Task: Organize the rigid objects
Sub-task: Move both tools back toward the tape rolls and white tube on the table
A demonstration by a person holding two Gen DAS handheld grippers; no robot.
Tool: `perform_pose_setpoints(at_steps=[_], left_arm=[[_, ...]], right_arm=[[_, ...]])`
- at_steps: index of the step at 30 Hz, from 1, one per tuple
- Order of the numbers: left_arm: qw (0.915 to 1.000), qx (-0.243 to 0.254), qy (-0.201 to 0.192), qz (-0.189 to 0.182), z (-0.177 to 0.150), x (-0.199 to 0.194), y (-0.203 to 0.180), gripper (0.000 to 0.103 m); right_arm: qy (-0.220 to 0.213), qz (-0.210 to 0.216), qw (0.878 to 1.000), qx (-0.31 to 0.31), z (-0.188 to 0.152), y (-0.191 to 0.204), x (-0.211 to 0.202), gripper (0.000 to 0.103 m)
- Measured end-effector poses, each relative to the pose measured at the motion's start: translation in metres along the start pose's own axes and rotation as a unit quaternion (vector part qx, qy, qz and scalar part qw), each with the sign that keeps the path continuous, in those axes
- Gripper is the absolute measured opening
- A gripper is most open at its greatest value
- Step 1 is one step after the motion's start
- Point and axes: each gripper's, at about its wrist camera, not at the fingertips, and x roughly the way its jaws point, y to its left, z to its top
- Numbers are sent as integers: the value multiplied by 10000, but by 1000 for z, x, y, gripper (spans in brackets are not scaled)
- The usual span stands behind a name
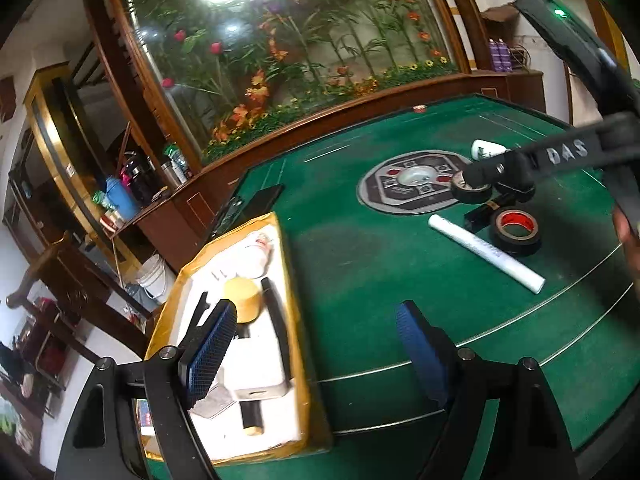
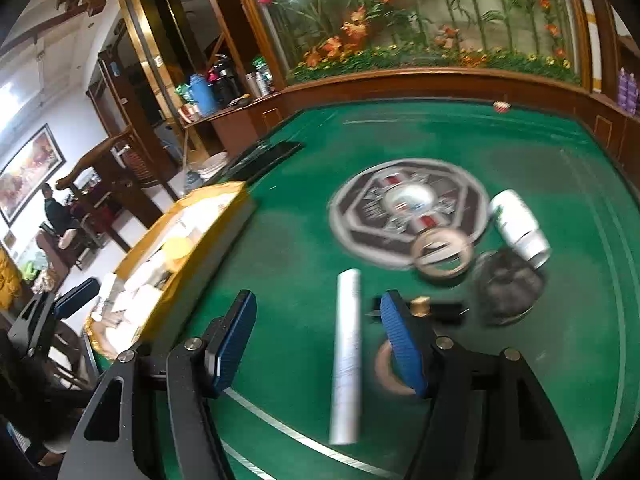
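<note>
Your left gripper [image 1: 316, 352] hangs spread and empty over the yellow-rimmed box [image 1: 298, 320], while your right gripper [image 2: 318, 344], parted and empty, straddles the white tube [image 2: 347, 356] lying on the green table [image 2: 520, 140].

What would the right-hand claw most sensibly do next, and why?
Probably ease the right gripper forward and down over the white tube. Its jaws stand open with nothing between them, the tube lies loose on the green table just ahead, and the yellow box already holds other items, so the tube looks next to go.
</note>
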Motion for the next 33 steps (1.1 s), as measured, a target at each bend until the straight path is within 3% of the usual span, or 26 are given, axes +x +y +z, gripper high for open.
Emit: perform_pose_setpoints(at_steps=[2,5,8,11,16,21,26,28,32,33], left_arm=[[9999,-36,21,-129,5,1,-6,85],[9952,-466,231,-834,15,7,-9,85],[9729,-1226,611,-1863,28,21,-13,85],[9576,-1601,902,-2218,39,37,-27,85],[9490,-1852,1263,-2216,48,65,-57,85],[9494,-1925,1554,-1934,50,91,-71,85],[9494,-1914,1572,-1931,50,106,-73,84],[9454,-1939,1531,-2127,49,108,-69,73],[9437,-1887,1508,-2260,48,102,-62,28],[9441,-1871,1500,-2263,46,101,-59,28]], right_arm=[[4,-89,10000,14,6,-16,2,64],[10,-190,9998,65,8,-41,6,64],[-103,-185,9993,300,1,-68,8,64],[22,-78,9979,649,-4,-90,16,64],[-228,21,9973,700,-2,-95,1,64],[-286,205,9958,843,-2,-98,-4,64],[-348,321,9952,858,-2,-97,-10,64],[-342,347,9952,848,-2,-97,-8,64],[-378,368,9951,835,-2,-97,-10,64],[-384,366,9952,827,-2,-96,-11,64]])
